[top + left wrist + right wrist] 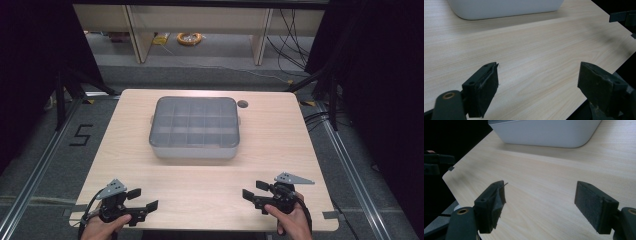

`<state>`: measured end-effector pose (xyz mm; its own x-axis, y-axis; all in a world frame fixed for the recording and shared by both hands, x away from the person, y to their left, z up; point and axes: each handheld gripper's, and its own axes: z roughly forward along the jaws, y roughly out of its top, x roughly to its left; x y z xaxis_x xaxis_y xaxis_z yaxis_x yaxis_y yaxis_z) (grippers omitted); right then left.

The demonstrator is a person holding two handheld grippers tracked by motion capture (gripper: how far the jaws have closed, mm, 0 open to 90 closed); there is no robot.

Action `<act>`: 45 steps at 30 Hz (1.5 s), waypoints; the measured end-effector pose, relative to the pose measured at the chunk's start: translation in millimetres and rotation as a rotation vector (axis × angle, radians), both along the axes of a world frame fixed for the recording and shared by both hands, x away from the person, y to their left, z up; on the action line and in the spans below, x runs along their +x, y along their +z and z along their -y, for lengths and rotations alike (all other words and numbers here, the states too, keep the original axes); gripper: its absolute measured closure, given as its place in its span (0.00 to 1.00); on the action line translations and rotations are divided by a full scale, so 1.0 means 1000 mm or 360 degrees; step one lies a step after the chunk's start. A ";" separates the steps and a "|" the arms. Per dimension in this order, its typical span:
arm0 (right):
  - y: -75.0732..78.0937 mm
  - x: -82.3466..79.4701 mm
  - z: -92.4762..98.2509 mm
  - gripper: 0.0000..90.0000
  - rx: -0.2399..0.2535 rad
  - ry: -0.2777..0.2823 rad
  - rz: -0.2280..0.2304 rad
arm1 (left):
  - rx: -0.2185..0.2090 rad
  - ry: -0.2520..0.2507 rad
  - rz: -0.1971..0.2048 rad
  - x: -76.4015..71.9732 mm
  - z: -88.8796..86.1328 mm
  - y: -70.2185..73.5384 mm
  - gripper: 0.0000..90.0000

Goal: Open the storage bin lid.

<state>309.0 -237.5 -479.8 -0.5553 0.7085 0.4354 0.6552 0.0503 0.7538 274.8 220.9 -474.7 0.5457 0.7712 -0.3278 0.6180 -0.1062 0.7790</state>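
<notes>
A grey plastic box (pixel 194 127) with a clear lid and several compartments sits in the middle of the wooden table (pixel 210 185); its lid is on. My left gripper (pixel 141 198) is held over the near left corner, open, nothing between its jaws. My right gripper (pixel 254 192) is held over the near right part, open and empty too. In the left gripper view the box's white wall (pixel 504 8) lies far ahead of the open gripper (pixel 537 80). The right gripper view shows the same white box (pixel 546 132) beyond its open gripper (pixel 540 201).
A round dark hole (pixel 243 104) is in the table behind the box's right corner. Bare wood lies between the box and both grippers. Dark curtains flank the table, with cables (pixel 292 37) and shelving legs on the floor behind.
</notes>
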 end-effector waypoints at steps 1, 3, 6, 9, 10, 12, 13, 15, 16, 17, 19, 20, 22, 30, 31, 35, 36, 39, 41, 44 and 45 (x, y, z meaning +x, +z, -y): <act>0.000 0.000 0.000 0.28 0.0000 0.0000 0.0000 | -0.0014 0.0014 -0.0003 0.001 0.000 0.000 0.18; 0.001 0.004 -0.001 0.28 0.0018 -0.0008 -0.0014 | -0.0030 0.0013 -0.0006 0.006 -0.001 0.002 0.18; 0.001 0.009 0.001 0.28 -0.0023 0.0005 0.0036 | -0.0023 0.0017 -0.0001 0.009 -0.003 0.003 0.18; 0.002 0.013 0.000 0.28 0.0030 0.0013 0.0023 | -0.0068 0.0018 -0.0019 0.013 -0.004 0.004 0.18; 0.002 0.016 -0.001 0.28 0.0015 0.0003 0.0029 | -0.0069 0.0014 -0.0023 0.014 -0.003 0.004 0.18; 0.004 0.019 -0.001 0.28 0.0012 0.0006 0.0011 | -0.0067 0.0021 -0.0018 0.015 -0.002 0.005 0.18; 0.004 0.023 -0.002 0.28 0.0035 0.0004 0.0002 | -0.0061 0.0016 -0.0023 0.017 -0.001 0.006 0.18; 0.007 0.025 -0.002 0.28 0.0056 -0.0014 -0.0033 | -0.0066 0.0019 -0.0018 0.019 0.000 0.007 0.18; 0.006 0.028 0.000 0.28 0.0017 -0.0004 0.0010 | -0.0057 0.0020 -0.0016 0.022 0.000 0.008 0.18; 0.007 0.030 0.000 0.28 0.0030 -0.0008 0.0015 | -0.0057 0.0020 -0.0016 0.022 0.000 0.008 0.18; 0.010 0.030 -0.001 0.28 0.0064 -0.0031 -0.0045 | -0.0053 0.0023 -0.0015 0.025 0.000 0.010 0.18; 0.010 0.034 0.001 0.28 0.0041 -0.0007 0.0014 | -0.0058 0.0034 -0.0013 0.027 0.000 0.011 0.18; 0.012 0.039 0.002 0.28 0.0025 -0.0019 0.0027 | -0.0071 0.0049 0.0007 0.031 0.001 0.013 0.19; 0.023 0.065 -0.001 0.29 0.0112 -0.0066 -0.0002 | -0.0164 0.0053 -0.0006 0.046 0.001 0.026 0.20; 0.024 0.070 0.000 0.29 0.0098 -0.0054 0.0040 | -0.0177 0.0046 -0.0022 0.049 0.000 0.027 0.20; 0.027 0.080 -0.002 0.29 0.0088 -0.0069 0.0040 | -0.0178 0.0062 -0.0013 0.057 -0.001 0.030 0.20; 0.026 0.087 -0.002 0.29 0.0075 -0.0070 0.0048 | -0.0187 0.0084 -0.0003 0.060 0.000 0.031 0.20; 0.023 0.095 -0.003 0.29 0.0065 -0.0096 0.0036 | -0.0170 0.0076 -0.0012 0.071 0.001 0.034 0.20; 0.023 0.102 -0.003 0.29 0.0084 -0.0100 0.0019 | -0.0170 0.0091 -0.0011 0.074 0.001 0.034 0.20; 0.023 0.110 -0.003 0.29 0.0108 -0.0110 0.0011 | -0.0209 0.0110 -0.0028 0.090 -0.001 0.036 0.20; 0.025 0.113 -0.002 0.29 0.0116 -0.0115 -0.0003 | -0.0213 0.0121 -0.0026 0.093 -0.001 0.035 0.20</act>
